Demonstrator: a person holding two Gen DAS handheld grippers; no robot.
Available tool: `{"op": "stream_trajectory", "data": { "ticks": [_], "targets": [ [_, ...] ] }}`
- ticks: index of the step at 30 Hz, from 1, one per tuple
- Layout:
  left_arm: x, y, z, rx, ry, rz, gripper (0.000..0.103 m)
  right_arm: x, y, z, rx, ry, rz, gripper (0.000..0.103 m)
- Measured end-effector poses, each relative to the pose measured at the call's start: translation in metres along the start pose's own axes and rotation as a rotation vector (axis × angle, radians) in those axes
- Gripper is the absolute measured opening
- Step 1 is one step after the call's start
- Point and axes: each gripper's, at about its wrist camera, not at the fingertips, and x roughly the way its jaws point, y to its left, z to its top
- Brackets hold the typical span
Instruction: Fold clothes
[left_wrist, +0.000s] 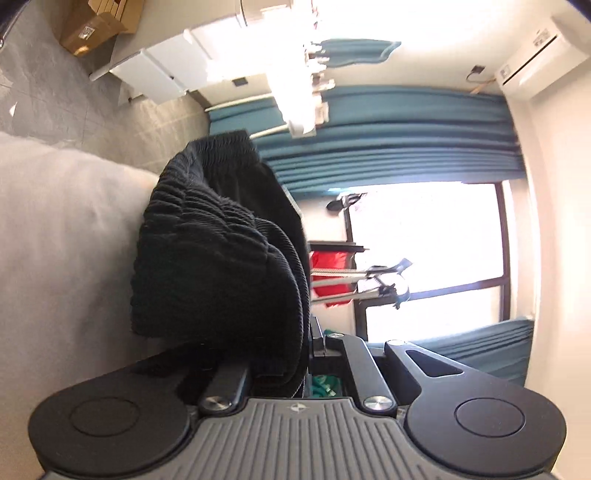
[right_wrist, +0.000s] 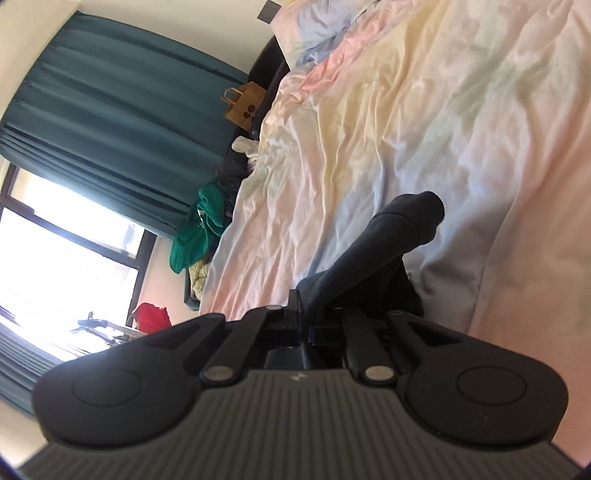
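Note:
A black ribbed garment (left_wrist: 221, 251) with a gathered elastic waistband fills the middle of the left wrist view. It hangs bunched from my left gripper (left_wrist: 310, 347), whose jaws are shut on its lower folds; the cloth hides the fingertips. In the right wrist view a dark ribbed part of the same garment (right_wrist: 388, 243) rises from my right gripper (right_wrist: 304, 321), shut on it. That part stretches in a taut band over the pastel bed sheet (right_wrist: 424, 129). Both views are rolled sideways.
Teal curtains (left_wrist: 388, 147) frame a bright window (left_wrist: 424, 258). A red cloth on a drying rack (left_wrist: 328, 273) stands by it. A cardboard box (left_wrist: 92, 29) lies on the grey floor. Beside the bed lie a green clothes pile (right_wrist: 199, 229) and a paper bag (right_wrist: 243, 103).

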Motion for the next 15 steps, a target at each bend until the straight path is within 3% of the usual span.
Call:
{"op": "stream_trajectory", "data": {
  "ticks": [3,5,8,11,15],
  "targets": [
    [-0.031,0.006,0.015,-0.076,-0.055,-0.06,0.008,0.002,-0.006,0.013,0.012,-0.021,0.012,0.005],
    [-0.05,0.008,0.02,-0.07,-0.073,-0.032,0.008,0.004,-0.008,0.016,-0.003,-0.027,-0.005,0.005],
    [-0.07,0.012,0.033,-0.113,-0.087,0.031,0.007,0.012,-0.011,0.013,-0.024,0.006,-0.116,0.005],
    [-0.087,0.012,0.037,-0.118,-0.097,0.097,0.007,0.025,-0.039,0.01,0.114,0.13,-0.197,0.006],
    [-0.095,-0.004,0.028,-0.06,-0.105,0.128,0.007,0.028,-0.075,0.013,0.308,0.23,-0.148,0.007]
  ]
}}
